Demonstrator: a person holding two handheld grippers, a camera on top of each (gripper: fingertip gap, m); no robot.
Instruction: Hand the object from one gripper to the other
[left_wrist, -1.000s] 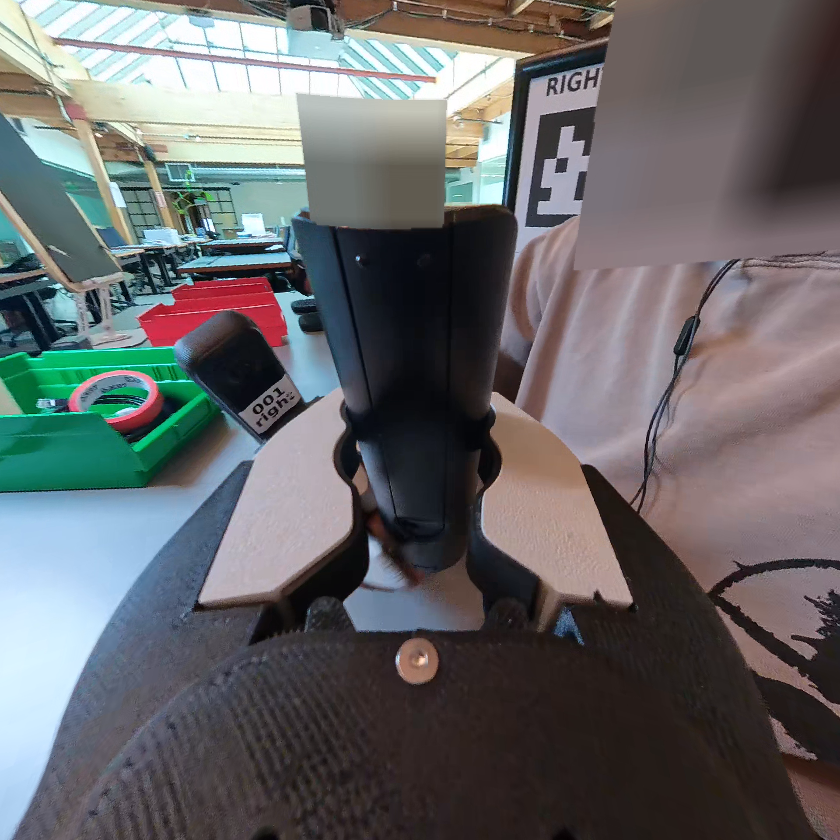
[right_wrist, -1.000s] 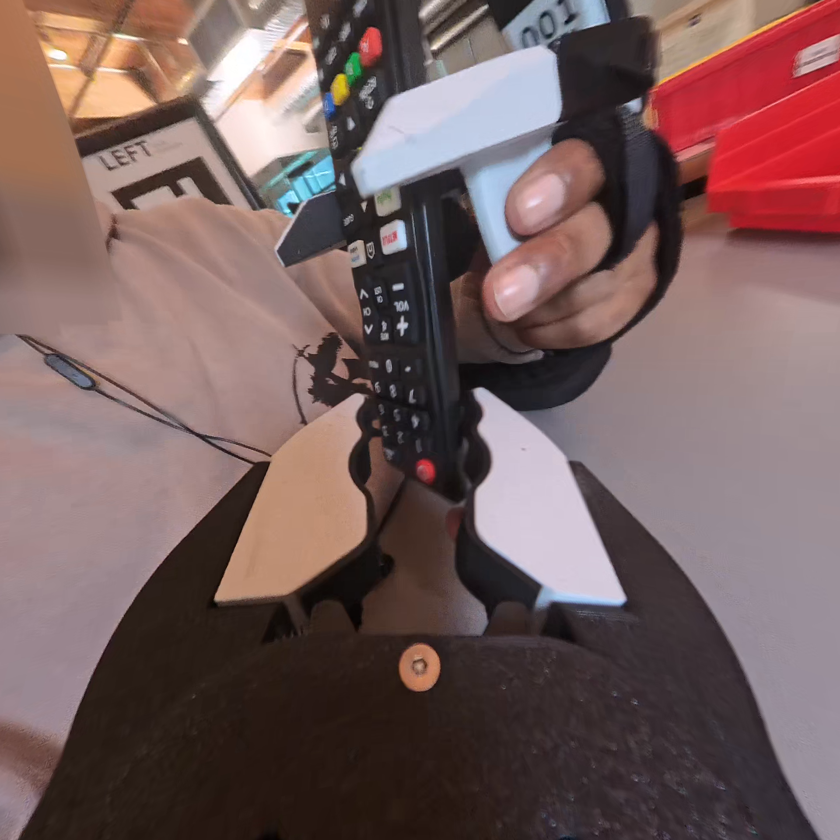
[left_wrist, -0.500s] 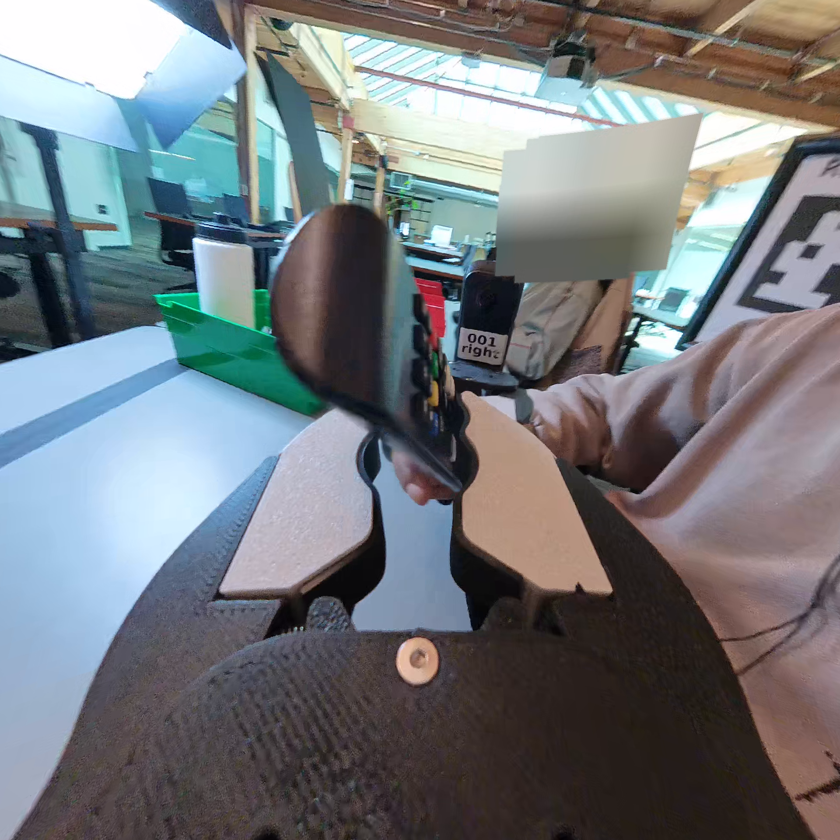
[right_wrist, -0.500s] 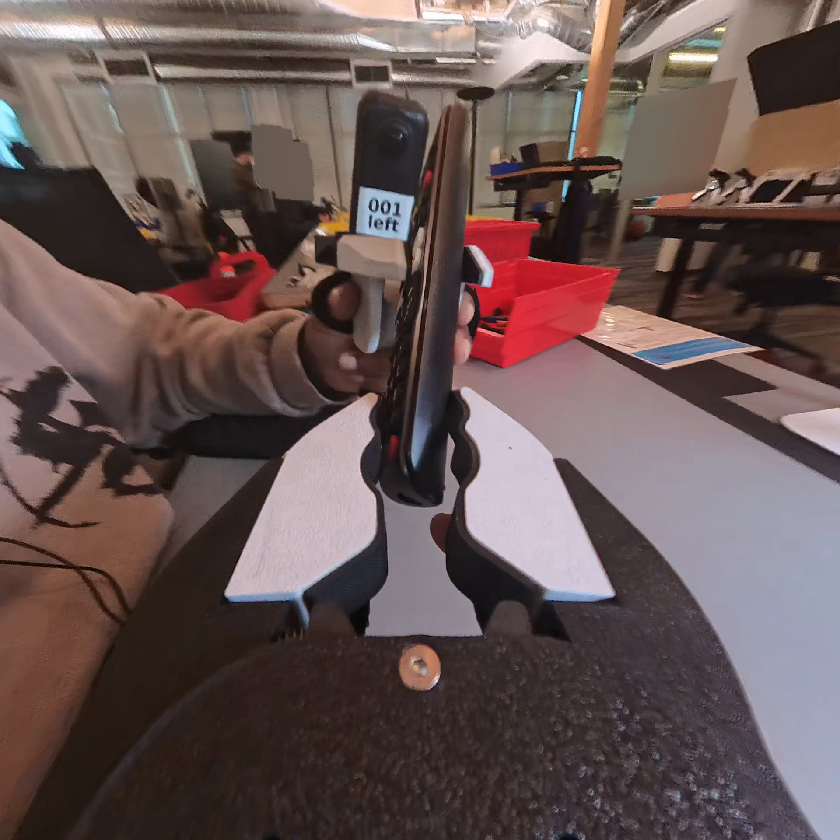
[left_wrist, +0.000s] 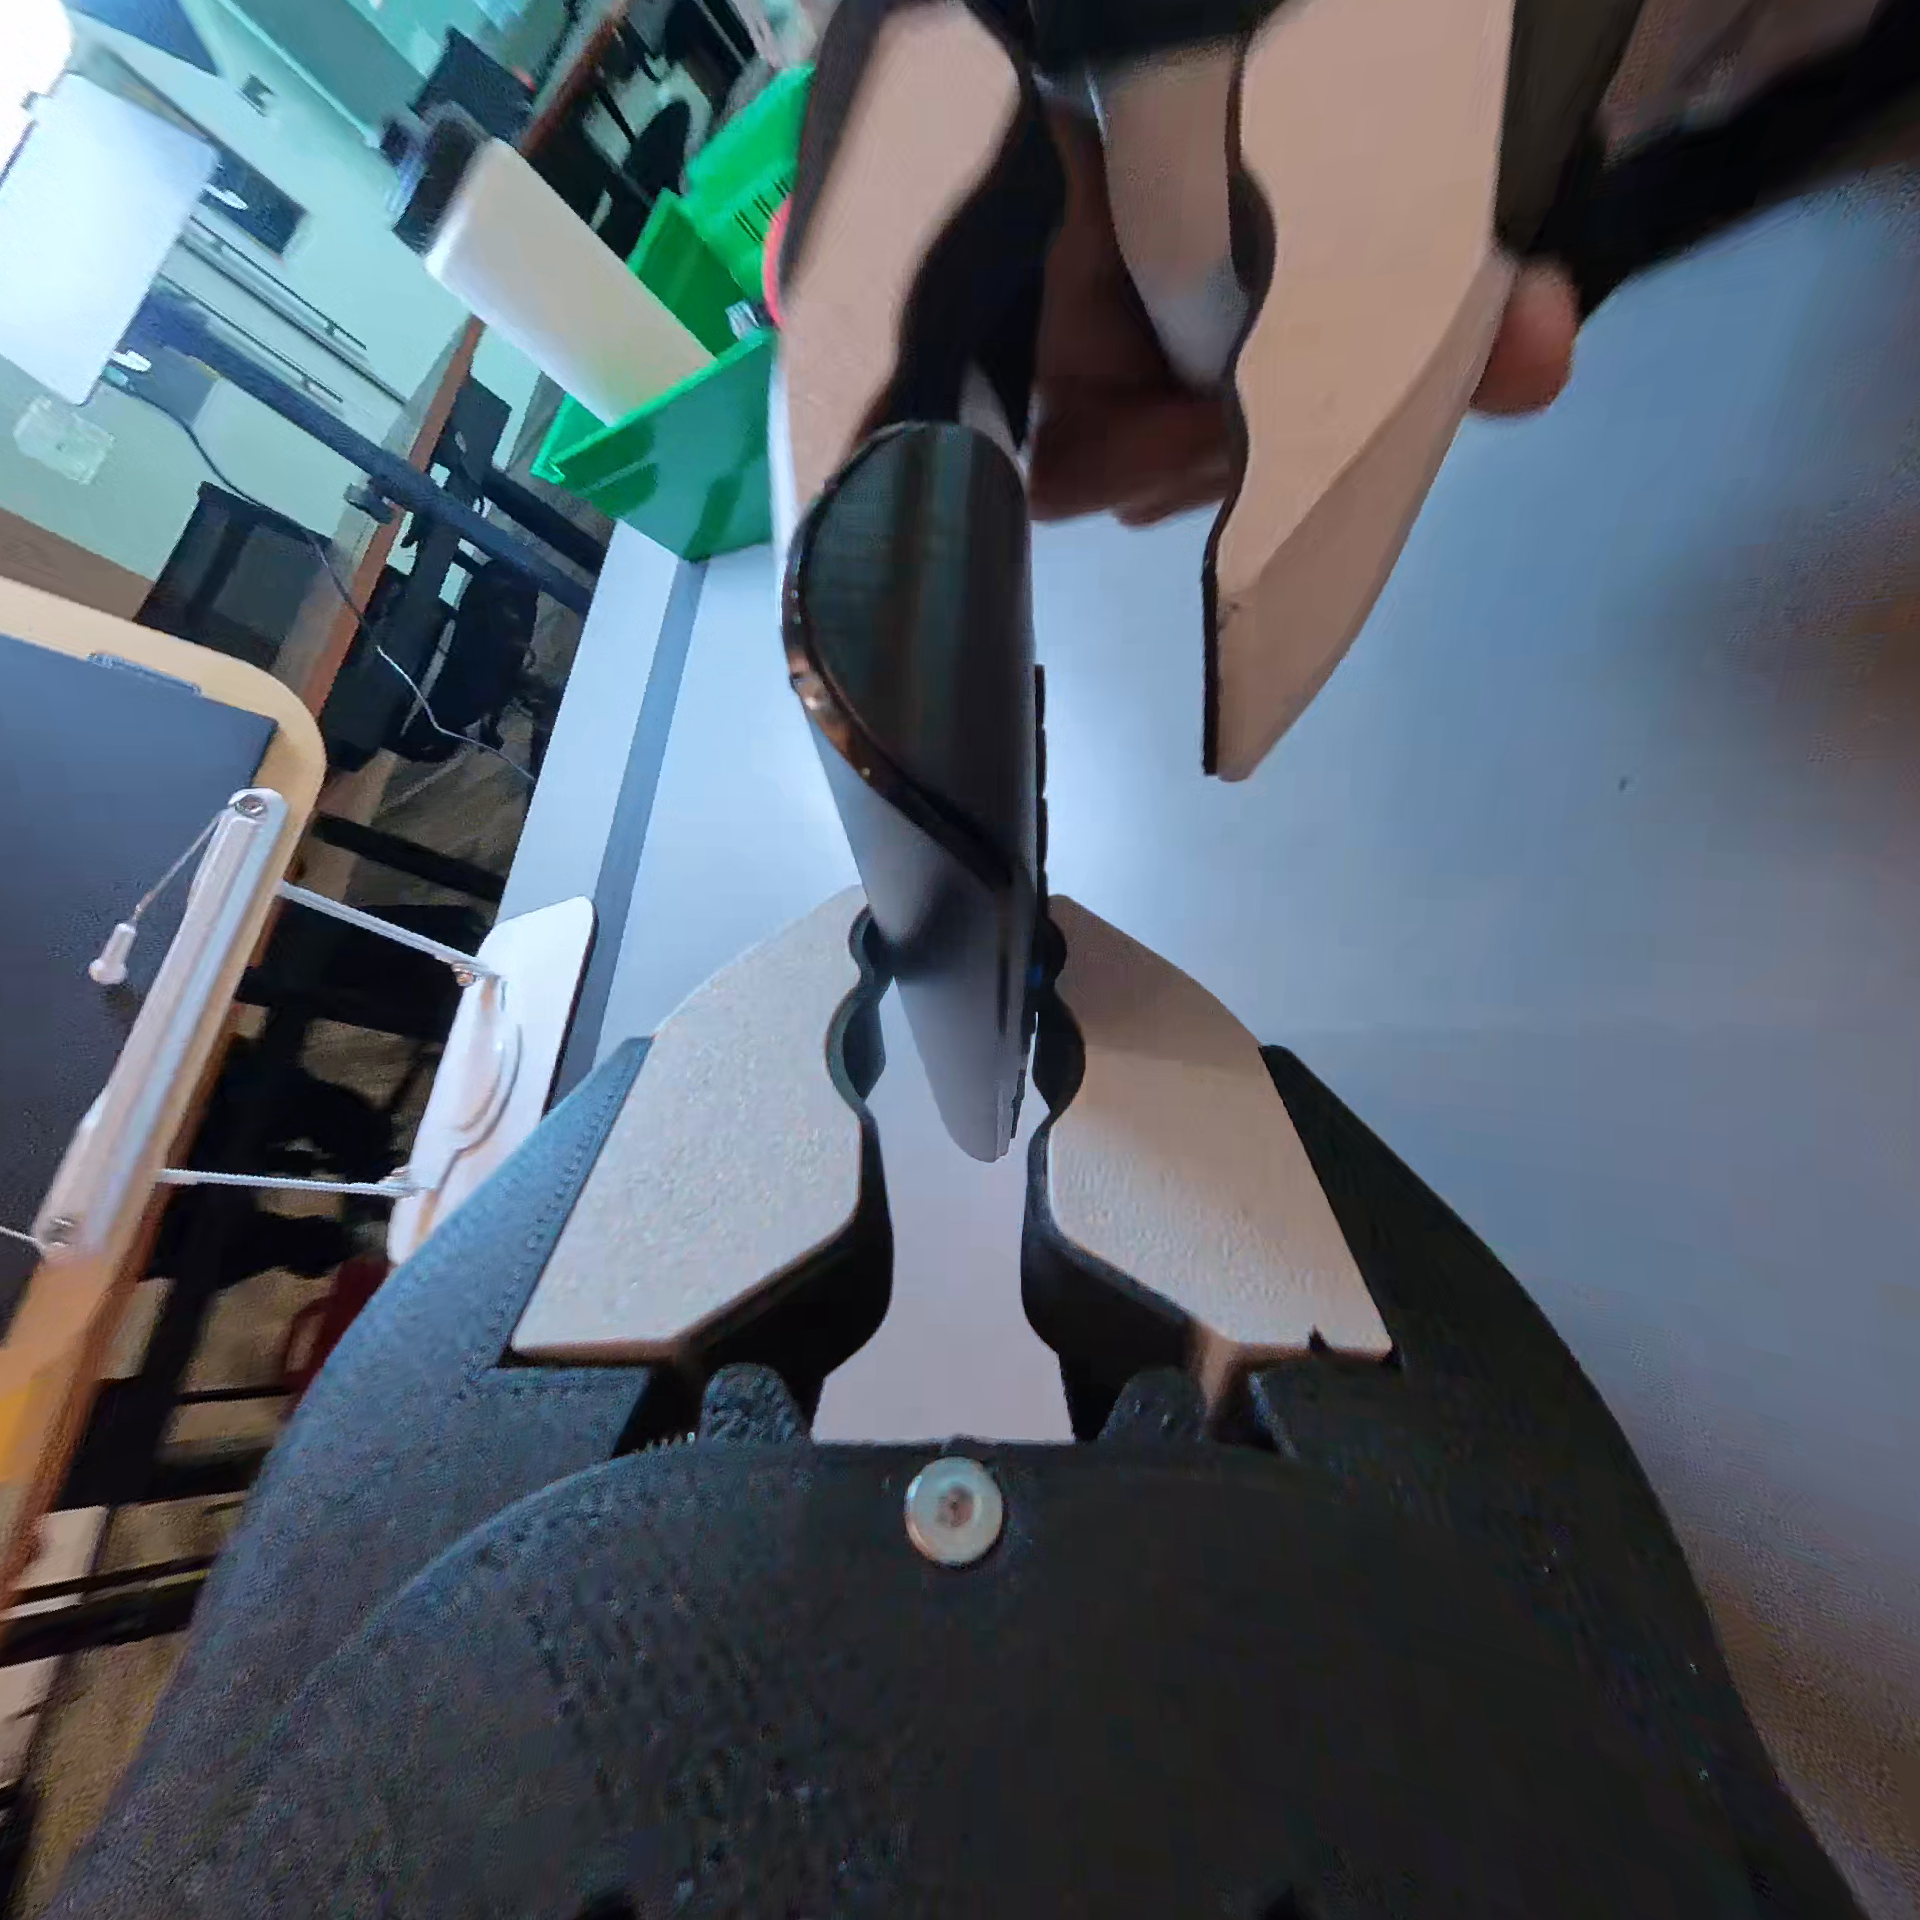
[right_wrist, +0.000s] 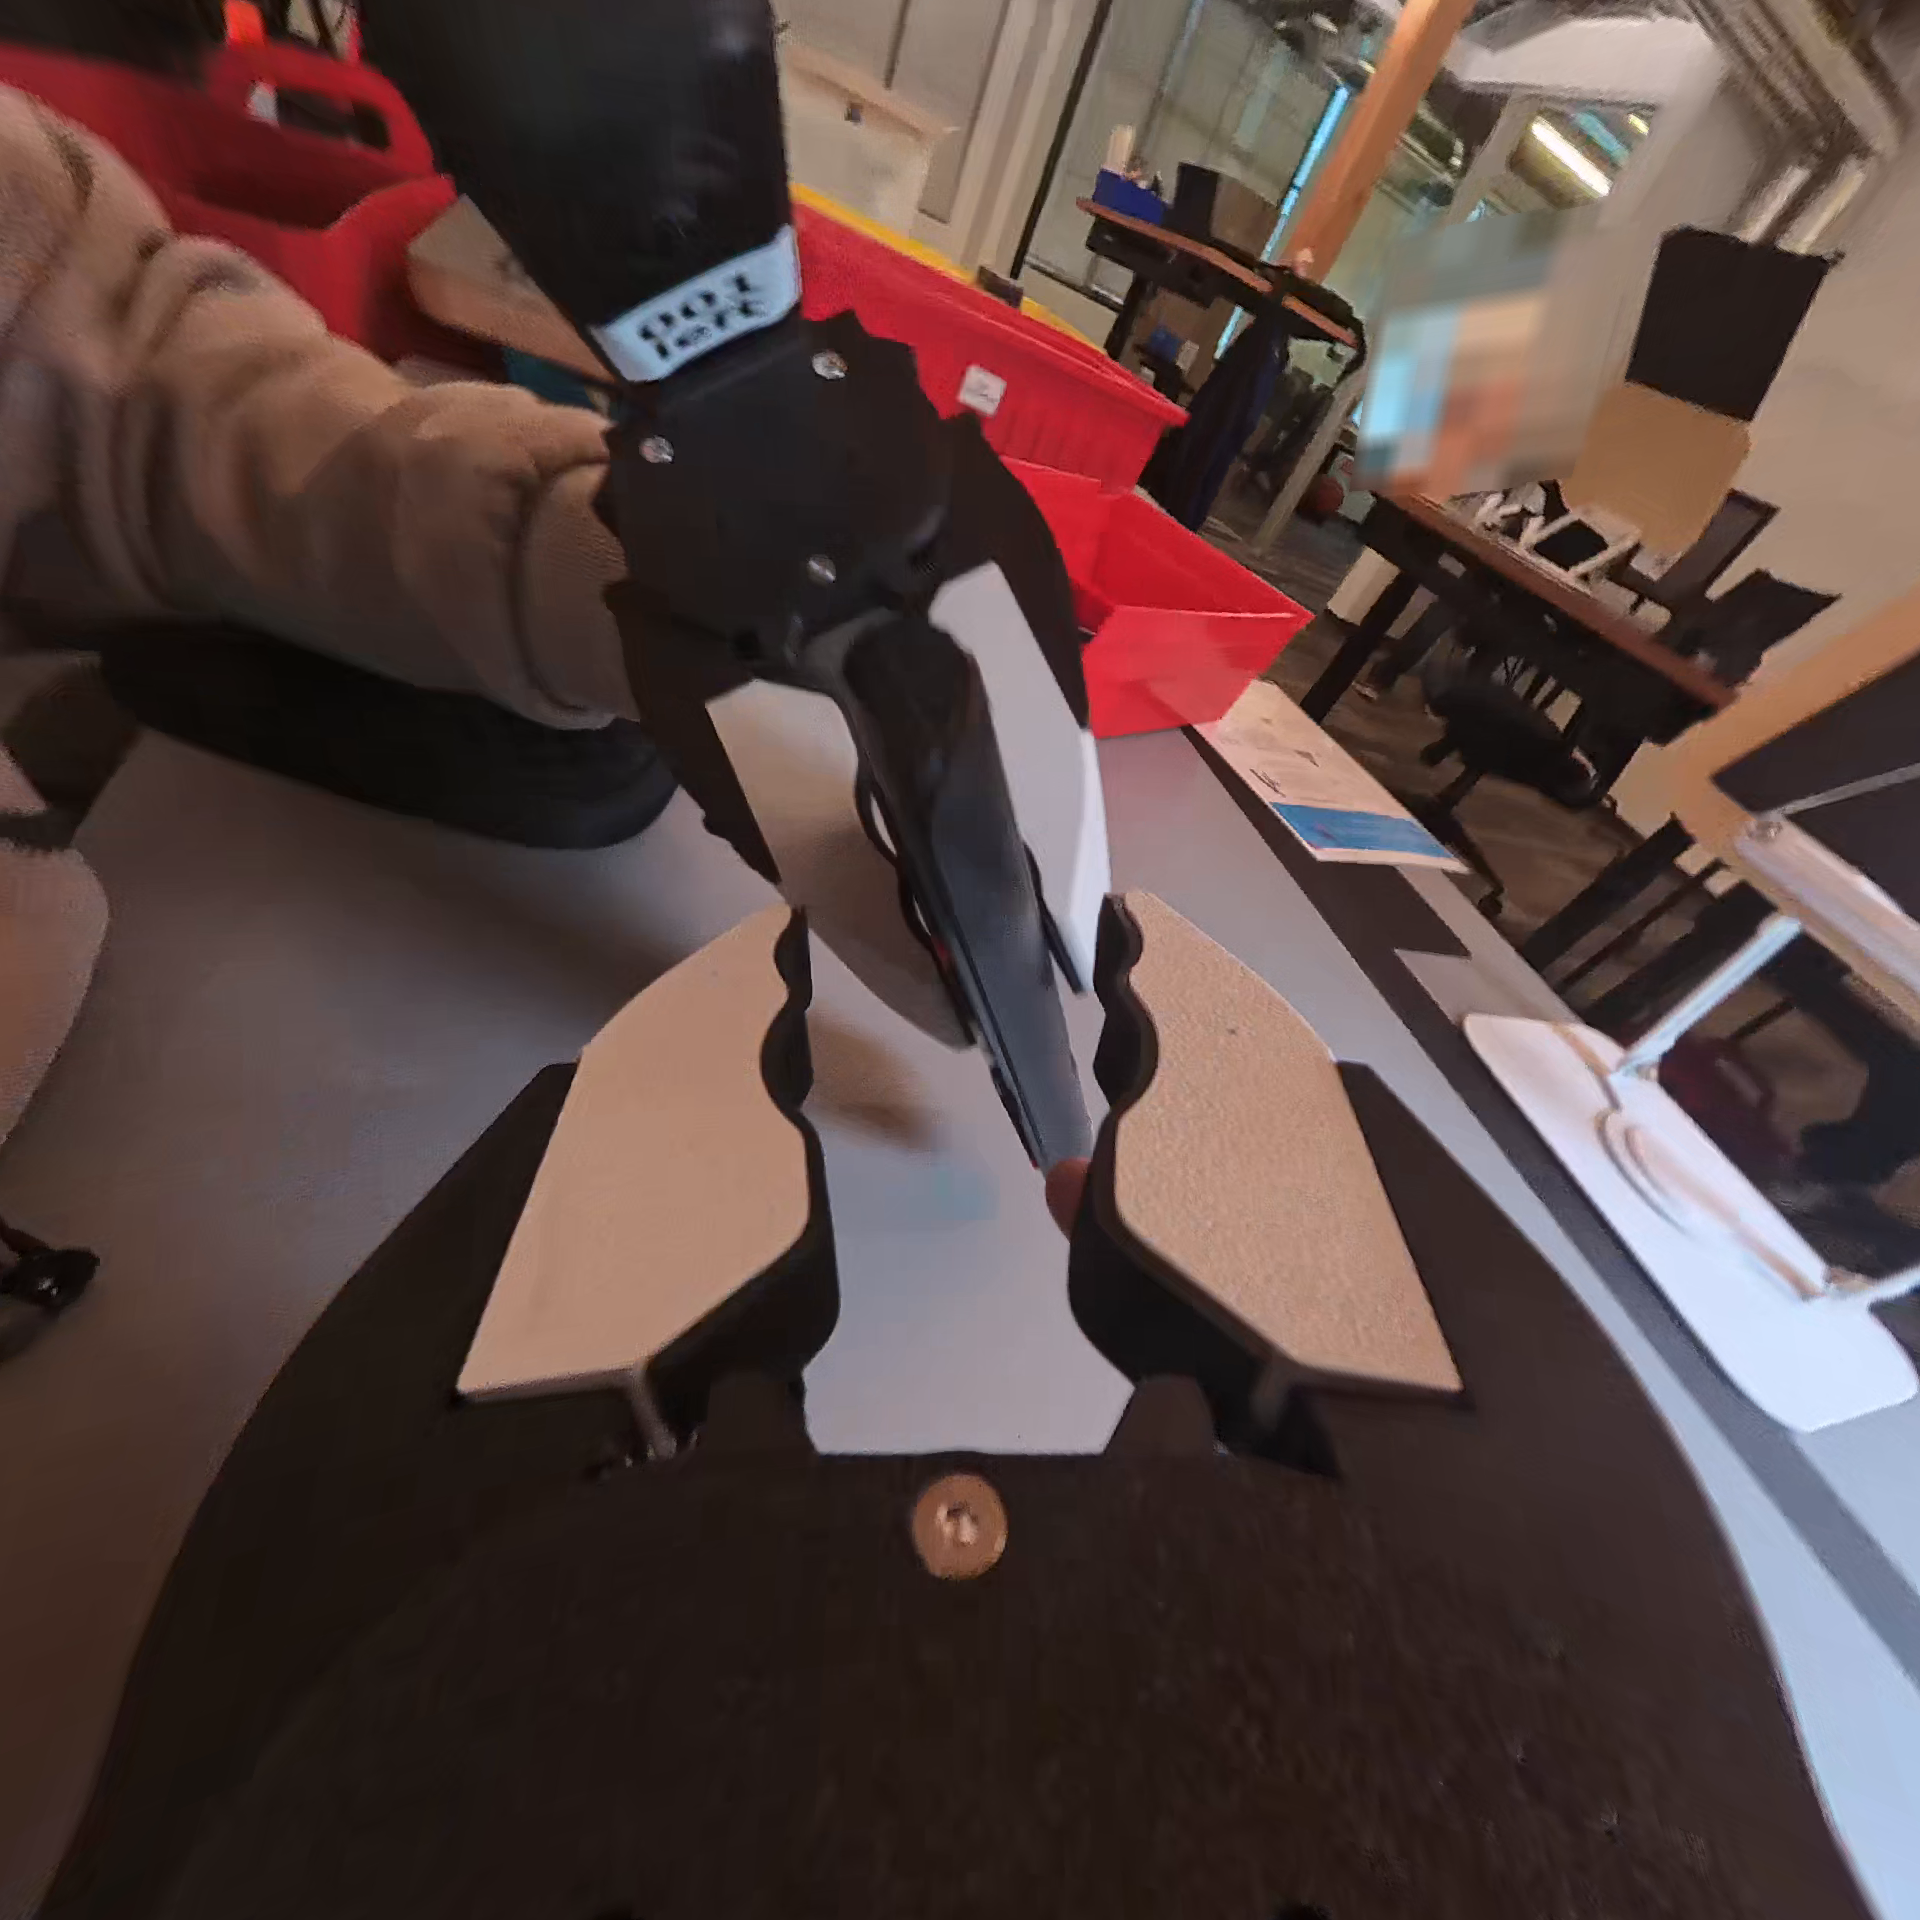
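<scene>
My left gripper (left_wrist: 951, 997) clamps the black remote (left_wrist: 925, 727) | my right gripper (right_wrist: 951, 997) gapes, remote between its fingers, against one | white label on left gripper's camera (right_wrist: 696, 312) | green bin (left_wrist: 675, 457) beyond.

Black textured tongs (left_wrist: 956, 997), beige pads (left_wrist: 717, 1164), beige sleeve (right_wrist: 260, 488)
</scene>
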